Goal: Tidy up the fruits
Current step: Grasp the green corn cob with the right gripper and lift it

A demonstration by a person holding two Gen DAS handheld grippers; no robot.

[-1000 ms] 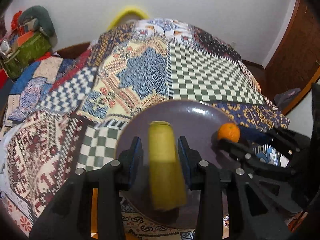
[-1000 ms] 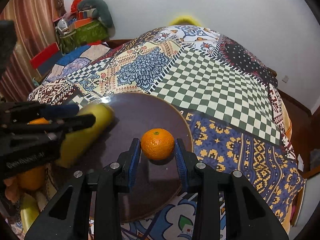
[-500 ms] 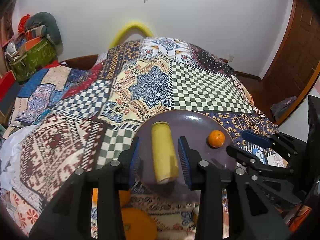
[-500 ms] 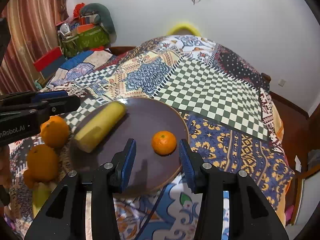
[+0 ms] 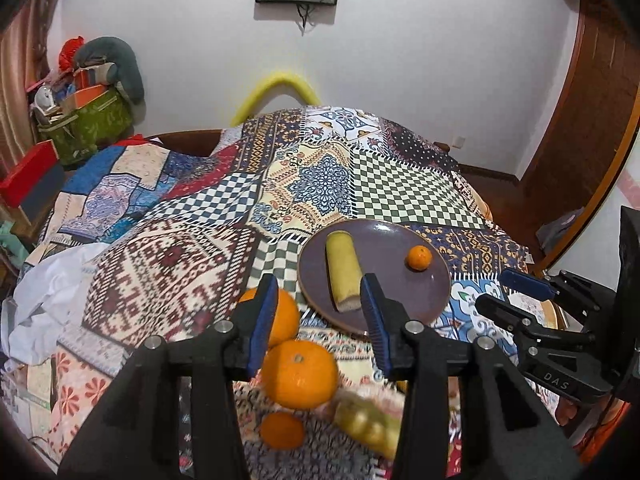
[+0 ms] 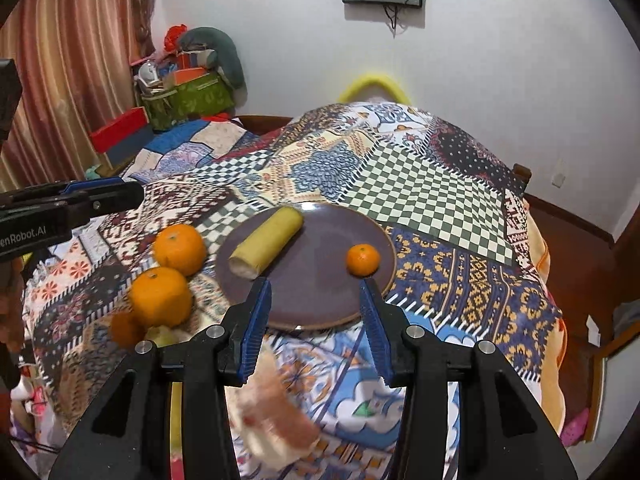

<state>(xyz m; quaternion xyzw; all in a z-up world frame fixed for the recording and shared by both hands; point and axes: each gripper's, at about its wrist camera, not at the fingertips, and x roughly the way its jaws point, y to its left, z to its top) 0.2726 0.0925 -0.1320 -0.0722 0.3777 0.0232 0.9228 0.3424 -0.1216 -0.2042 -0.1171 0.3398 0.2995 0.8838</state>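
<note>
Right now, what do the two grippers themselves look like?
Both are matte black plastic frames with triangular cutouts and silver screw heads. The left gripper and right gripper have jaws lined with ribbed blue pads. Seen side-on, the right one reads "DAS", and the left one shows white lettering ending "Robot.AI". No cables or sleeves visible.

You see a dull purple round plate [image 6: 372, 292] carrying a pale yellow banana piece [image 6: 267, 242] and a small bright orange tangerine [image 6: 362, 260]. The patchwork bedspread [image 6: 420, 196] beneath mixes green-and-white checks, blue florals and maroon geometric weave. Beside the plate sit two larger orange oranges [image 6: 162, 297].
</note>
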